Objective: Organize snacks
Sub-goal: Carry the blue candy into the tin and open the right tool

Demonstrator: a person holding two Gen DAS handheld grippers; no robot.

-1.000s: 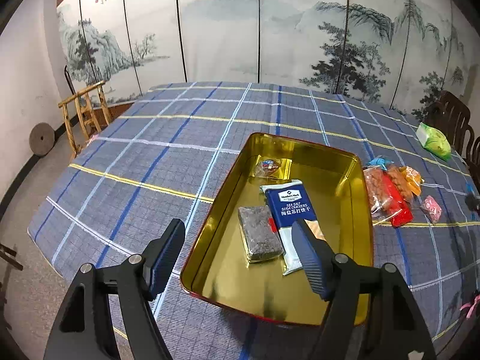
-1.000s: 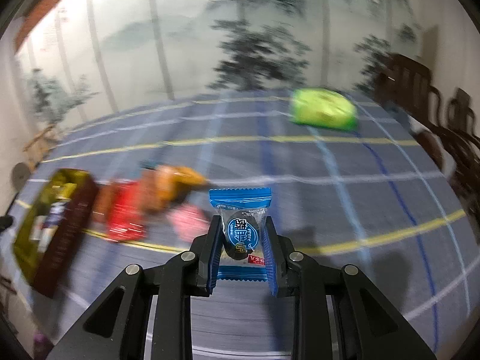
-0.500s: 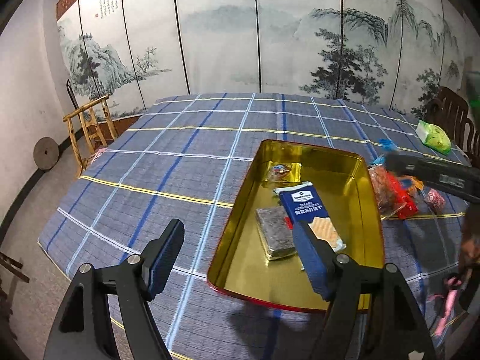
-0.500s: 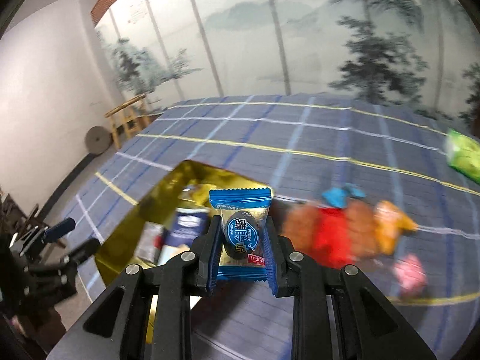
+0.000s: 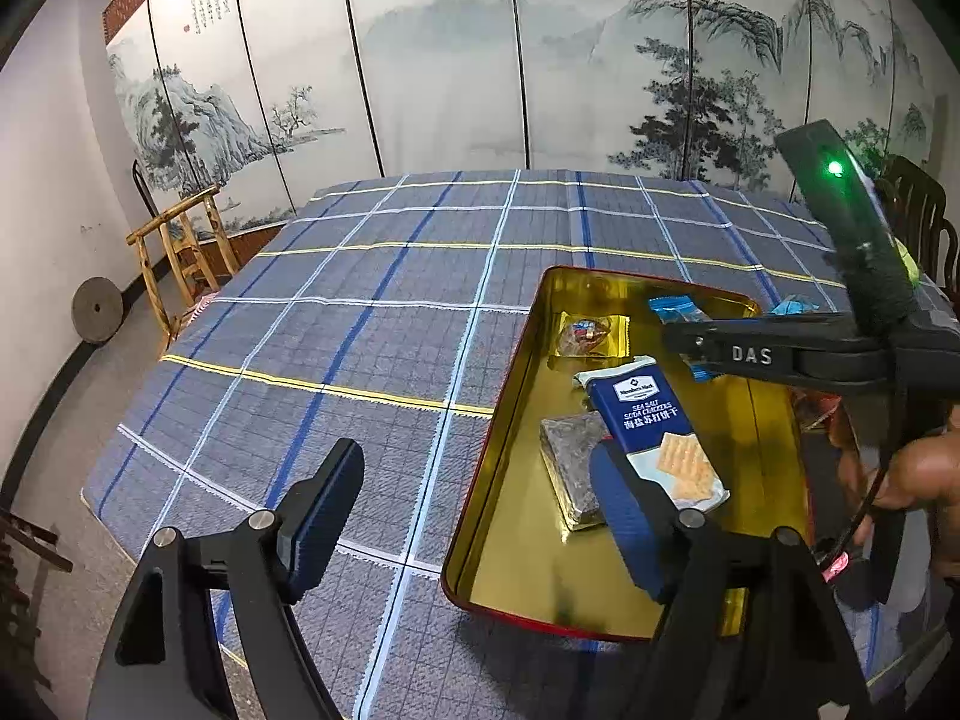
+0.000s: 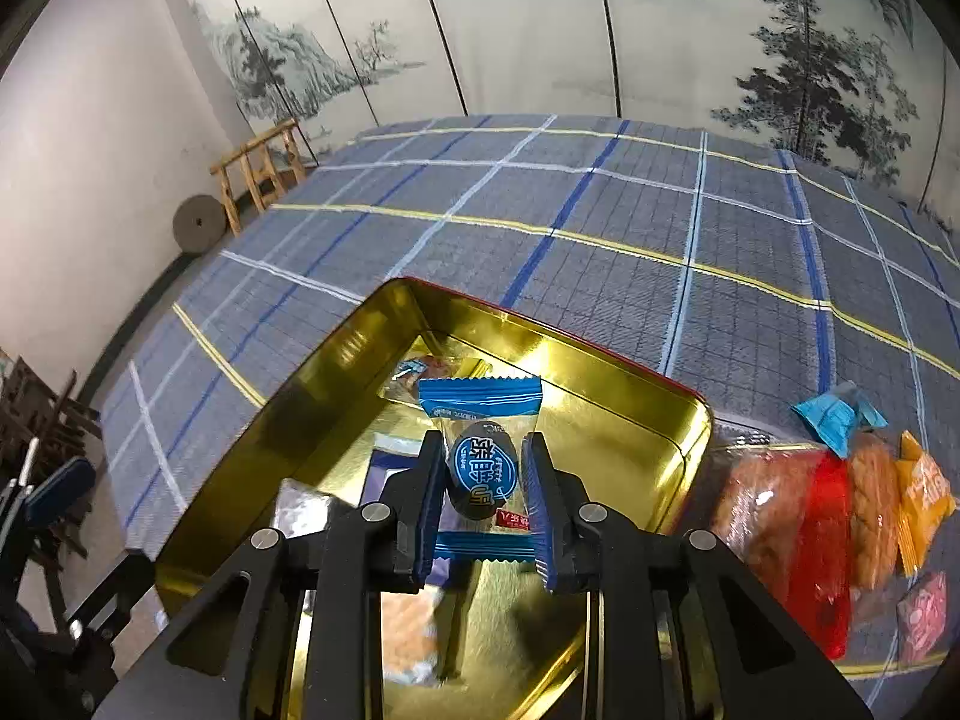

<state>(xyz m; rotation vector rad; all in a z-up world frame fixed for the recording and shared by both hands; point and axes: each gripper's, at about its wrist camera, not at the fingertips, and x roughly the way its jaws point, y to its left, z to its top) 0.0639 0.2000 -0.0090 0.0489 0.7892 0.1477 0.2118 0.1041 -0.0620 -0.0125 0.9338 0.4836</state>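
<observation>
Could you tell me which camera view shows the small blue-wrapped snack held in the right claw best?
The right wrist view: the blue-wrapped snack sits centred and sharp between the pads of the right claw, above the gold tin. In the left wrist view only a blue corner of it peeks out behind that claw's arm.

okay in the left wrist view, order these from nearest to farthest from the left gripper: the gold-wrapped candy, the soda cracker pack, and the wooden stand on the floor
From the left gripper:
1. Soda cracker pack, in the tin, right by the right finger.
2. Gold-wrapped candy, at the tin's far end.
3. Wooden stand, beyond the table's far left corner.
</observation>
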